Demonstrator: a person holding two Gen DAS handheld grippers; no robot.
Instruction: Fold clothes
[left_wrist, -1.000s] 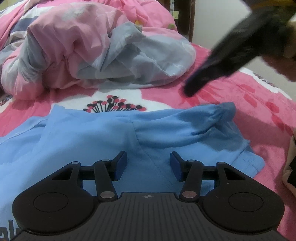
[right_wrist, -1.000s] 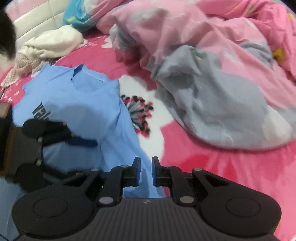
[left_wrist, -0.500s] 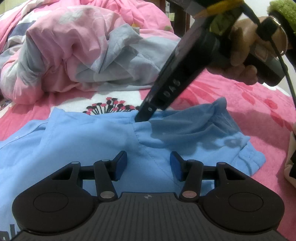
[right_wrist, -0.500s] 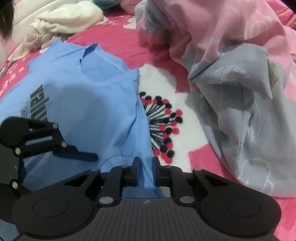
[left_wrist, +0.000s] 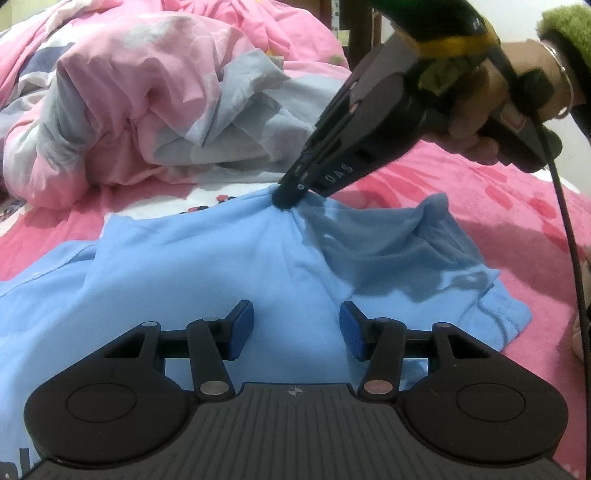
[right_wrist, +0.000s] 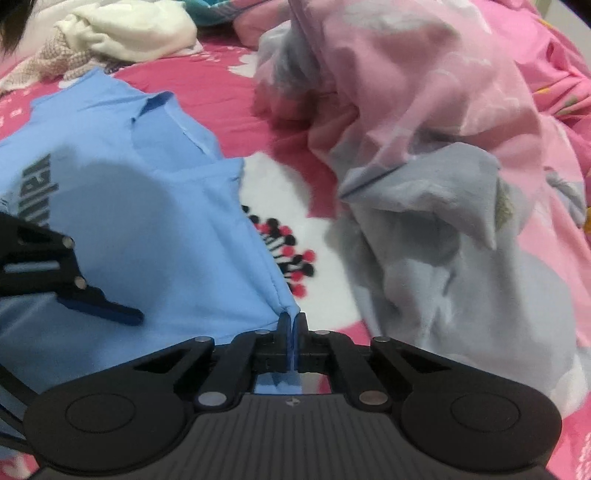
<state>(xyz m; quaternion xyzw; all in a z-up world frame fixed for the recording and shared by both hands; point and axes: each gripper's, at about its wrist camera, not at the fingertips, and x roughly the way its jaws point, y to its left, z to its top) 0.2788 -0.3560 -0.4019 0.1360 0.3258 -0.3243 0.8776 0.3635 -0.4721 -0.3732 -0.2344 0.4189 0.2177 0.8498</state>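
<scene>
Right now we have the blue T-shirt (right_wrist: 147, 229) spread on the pink bedsheet (right_wrist: 229, 92), its neckline lying toward eleven o'clock in the right wrist view and dark lettering showing at nine o'clock. Our right tongs (right_wrist: 292, 325) are closed tight on the shirt's side edge, with a sliver of blue cloth pinched between the pads and bunching into small gathers at the tips. In the left wrist view that same pinch sits at twelve o'clock, and the right hand (left_wrist: 476, 107) holds the tool up at two o'clock. Our left tongs (left_wrist: 296, 328) stand wide open, holding nothing, hovering just over the shirt's body. A short sleeve (left_wrist: 461, 295) lies crumpled at three o'clock in that view. The rumpled pink and grey quilt (left_wrist: 166, 110) is heaped near the shirt at eleven o'clock, and a pile of white clothes (right_wrist: 122, 33) lies beyond the collar.

We judge the step in hand to be folding one side of the shirt inward. The next move likely calls for a second grip with the left tongs farther along the same edge, so both points can lift together and carry the edge across without dragging the rest of the cloth out of shape.
</scene>
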